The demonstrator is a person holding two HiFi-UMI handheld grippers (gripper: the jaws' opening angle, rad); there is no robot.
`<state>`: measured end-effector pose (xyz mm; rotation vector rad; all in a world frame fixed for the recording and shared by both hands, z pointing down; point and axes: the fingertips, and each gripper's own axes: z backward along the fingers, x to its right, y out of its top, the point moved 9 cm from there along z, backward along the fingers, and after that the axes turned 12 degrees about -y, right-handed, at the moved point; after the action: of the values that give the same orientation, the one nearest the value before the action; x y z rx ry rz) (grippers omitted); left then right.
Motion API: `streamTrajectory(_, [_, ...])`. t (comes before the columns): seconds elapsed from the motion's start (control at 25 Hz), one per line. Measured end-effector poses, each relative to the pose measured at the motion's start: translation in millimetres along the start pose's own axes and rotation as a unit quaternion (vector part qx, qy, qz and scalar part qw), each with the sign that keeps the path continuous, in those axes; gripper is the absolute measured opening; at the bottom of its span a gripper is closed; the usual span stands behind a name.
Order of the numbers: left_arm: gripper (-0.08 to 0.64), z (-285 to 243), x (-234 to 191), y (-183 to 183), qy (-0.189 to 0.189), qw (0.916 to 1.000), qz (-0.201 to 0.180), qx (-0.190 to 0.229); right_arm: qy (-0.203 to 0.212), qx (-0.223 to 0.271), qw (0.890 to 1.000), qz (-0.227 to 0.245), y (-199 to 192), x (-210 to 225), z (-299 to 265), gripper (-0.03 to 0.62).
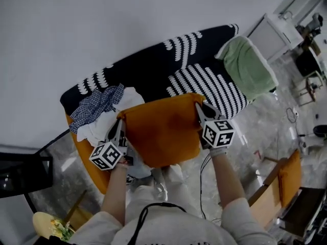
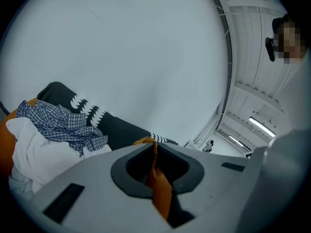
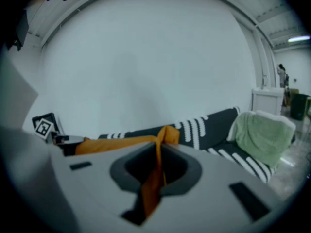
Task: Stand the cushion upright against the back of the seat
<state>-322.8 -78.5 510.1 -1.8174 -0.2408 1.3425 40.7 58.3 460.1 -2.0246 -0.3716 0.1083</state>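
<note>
An orange cushion (image 1: 163,129) hangs in the air in front of a sofa draped in a black cover with white stripes (image 1: 204,80). My left gripper (image 1: 118,124) is shut on the cushion's upper left corner and my right gripper (image 1: 200,108) on its upper right corner. In the left gripper view, orange fabric (image 2: 158,183) is pinched between the jaws of the left gripper (image 2: 154,147). The right gripper view shows the cushion's top edge (image 3: 121,143) running leftward from the right gripper (image 3: 159,144), whose jaws clamp a fold of it. The cushion hides the seat behind and below it.
A blue checked shirt (image 1: 97,106) and white cloth (image 1: 102,124) lie heaped on the sofa's left end. A green blanket (image 1: 248,68) hangs over its right end. A white wall stands behind. An orange chair (image 1: 281,182) is at the right, with a white cabinet (image 1: 273,34) beyond.
</note>
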Motion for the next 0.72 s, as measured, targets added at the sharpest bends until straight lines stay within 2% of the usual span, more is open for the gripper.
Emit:
streamTrajectory(0.28, [0.048, -34, 38, -30, -0.001, 1.0000, -0.006, -0.008, -0.002, 0.008, 1.000, -0.015, -3, 58, 21, 0.043])
streamTrajectory(0.56, [0.048, -66, 65, -50, 0.021, 0.9997, -0.015, 0.003, 0.023, 0.019, 1.000, -0.011, 14, 104, 13, 0.043])
streamTrajectory(0.72, [0.048, -89, 82, -61, 0.020, 0.9996, -0.012, 0.014, 0.028, 0.030, 0.999, -0.003, 31, 131, 9, 0.043])
